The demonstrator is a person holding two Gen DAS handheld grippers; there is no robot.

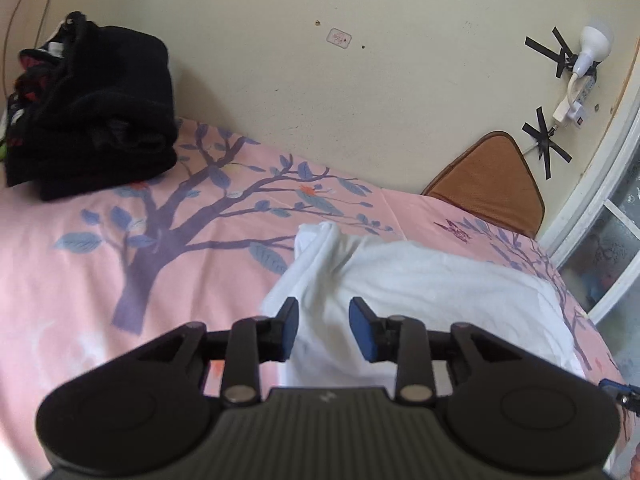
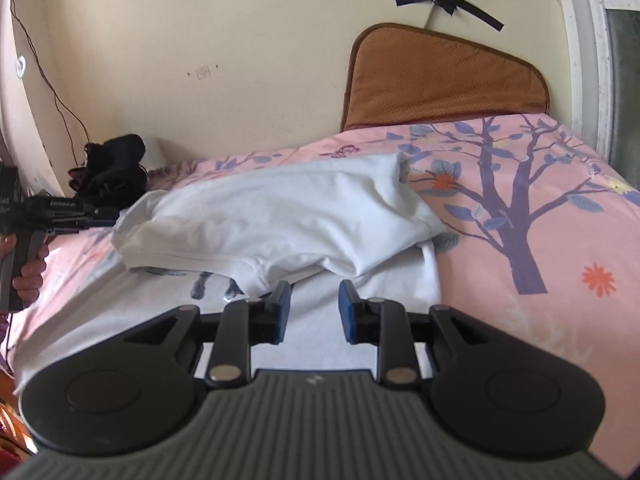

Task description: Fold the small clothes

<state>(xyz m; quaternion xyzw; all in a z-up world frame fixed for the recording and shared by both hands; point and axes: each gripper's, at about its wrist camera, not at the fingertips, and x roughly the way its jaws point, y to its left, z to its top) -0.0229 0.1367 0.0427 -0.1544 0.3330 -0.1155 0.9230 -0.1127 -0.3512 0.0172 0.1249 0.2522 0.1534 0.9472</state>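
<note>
White garment (image 2: 280, 216) lies half-folded; left hand-held gripper (image 1: 323, 330) and right hand-held gripper (image 2: 314, 312) hover, angled down, jaws apart, empty.

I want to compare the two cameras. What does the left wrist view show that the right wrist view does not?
Only the left wrist view shows the white lamp taped to the wall and the left gripper, jaws apart, empty. Only the right wrist view shows a hand on the other tool's handle and the right gripper, also apart, empty. Both show the white garment, black clothes pile, brown cushion and pink bedsheet.
</note>
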